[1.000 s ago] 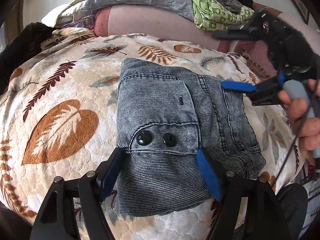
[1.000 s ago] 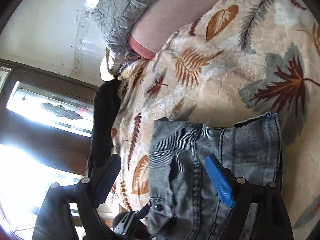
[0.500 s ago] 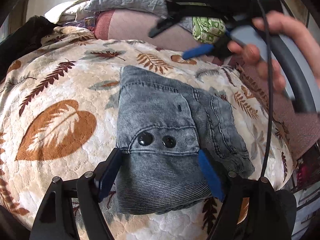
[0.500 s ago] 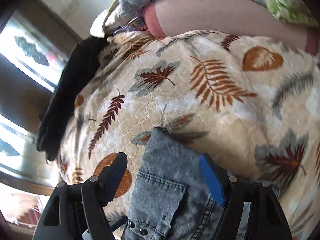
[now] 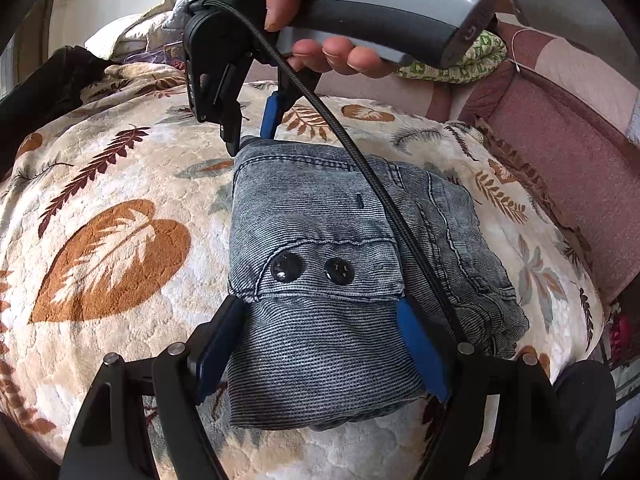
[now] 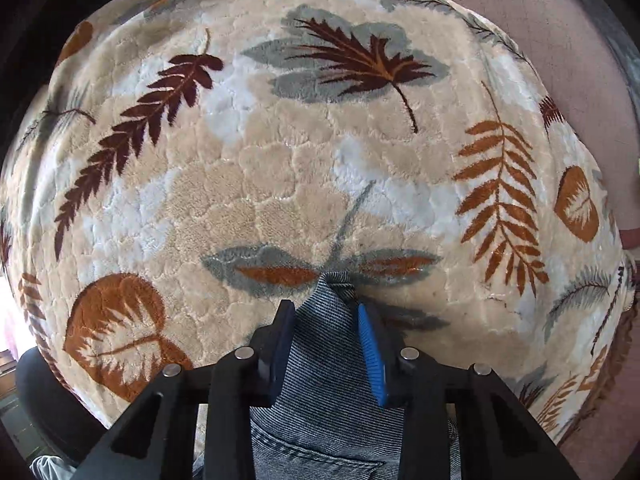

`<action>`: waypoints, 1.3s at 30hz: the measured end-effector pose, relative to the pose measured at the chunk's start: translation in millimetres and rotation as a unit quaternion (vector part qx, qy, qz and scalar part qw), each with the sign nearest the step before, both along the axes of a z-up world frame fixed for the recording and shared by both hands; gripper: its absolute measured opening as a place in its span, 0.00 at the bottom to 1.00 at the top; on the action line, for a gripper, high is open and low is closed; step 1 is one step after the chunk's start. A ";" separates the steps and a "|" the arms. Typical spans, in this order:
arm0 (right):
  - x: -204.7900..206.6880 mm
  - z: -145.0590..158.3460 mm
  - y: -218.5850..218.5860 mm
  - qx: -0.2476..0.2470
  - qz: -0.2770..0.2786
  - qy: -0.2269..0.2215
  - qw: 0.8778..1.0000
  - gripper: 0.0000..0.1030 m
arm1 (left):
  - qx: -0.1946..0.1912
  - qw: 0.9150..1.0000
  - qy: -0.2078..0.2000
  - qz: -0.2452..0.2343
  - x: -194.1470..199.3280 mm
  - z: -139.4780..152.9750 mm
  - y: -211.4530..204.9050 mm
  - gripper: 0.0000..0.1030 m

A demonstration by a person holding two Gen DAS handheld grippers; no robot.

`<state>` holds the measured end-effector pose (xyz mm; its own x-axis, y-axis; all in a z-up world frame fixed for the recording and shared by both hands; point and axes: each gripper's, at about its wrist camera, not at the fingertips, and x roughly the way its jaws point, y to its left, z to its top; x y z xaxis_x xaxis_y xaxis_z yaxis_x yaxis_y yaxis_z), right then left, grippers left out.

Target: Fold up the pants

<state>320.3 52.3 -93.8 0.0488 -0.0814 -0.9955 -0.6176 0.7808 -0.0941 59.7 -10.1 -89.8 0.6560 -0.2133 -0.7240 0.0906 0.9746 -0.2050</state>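
The left gripper (image 5: 320, 344) sits nearest at 6 o'clock in the left wrist view, its blue pads spread wide to either side of the near end of the folded pants (image 5: 348, 264), the fabric between them not pinched. The pants lie as a compact grey-blue denim bundle in the middle of the leaf-print blanket (image 5: 112, 248); two dark buttons (image 5: 286, 269) on a pocket flap face up just beyond the pads. The bundle's left edge runs straight toward 12 o'clock; its right edge slumps unevenly toward 3 o'clock. Bare blanket spreads widely from 7 to 10 o'clock. At 12 o'clock the right gripper (image 5: 251, 136), held by a hand (image 5: 332, 20), meets the far left corner of the pants, its cable crossing the denim. In its own view the right gripper (image 6: 328, 336) has its pads drawn close on a peak of denim (image 6: 332, 320). Beyond, at 12 o'clock, open blanket reaches the pink cushion (image 6: 500, 12).
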 end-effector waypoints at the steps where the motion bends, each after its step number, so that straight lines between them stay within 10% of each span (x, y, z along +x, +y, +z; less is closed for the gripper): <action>1: 1.1 -1.8 2.0 -0.011 0.004 0.003 1.000 0.35 | 0.000 1.000 -0.001 -0.001 0.0 -0.1 0.1 0.77; 4: 2.3 0.2 8.1 -0.024 0.018 -0.009 1.000 0.40 | 0.001 1.000 -0.002 -0.003 -1.0 0.0 -0.6 0.78; 6: 3.9 -2.8 9.8 -0.045 0.022 -0.016 0.999 0.65 | 0.002 1.000 -0.002 -0.004 -1.0 -0.2 -1.2 0.78; 9: 3.5 -5.2 14.3 -0.047 0.025 -0.014 0.998 0.66 | 0.002 1.000 -0.003 -0.006 -1.1 -0.4 -1.1 0.78; 15: 3.0 -14.1 14.8 -0.069 0.017 0.002 0.997 0.14 | 0.001 1.000 -0.003 -0.007 -1.2 -0.8 0.1 0.78; 26: -5.5 7.8 -6.5 0.012 -0.023 -0.066 0.997 0.06 | 0.011 1.000 -0.006 -0.007 0.6 -4.5 -4.2 0.81; 31: -6.5 67.8 -34.4 0.108 -0.091 -0.131 0.981 0.09 | -0.010 1.000 -0.019 0.000 -5.8 3.9 3.2 0.81; 36: -43.4 79.4 -44.0 0.198 -0.084 -0.025 0.976 0.09 | -0.023 0.997 -0.075 0.022 -20.4 28.4 13.2 0.81; 39: -55.9 36.7 -55.5 0.219 -0.107 0.034 0.969 0.09 | -0.035 0.999 -0.029 0.007 -10.6 13.8 10.4 0.81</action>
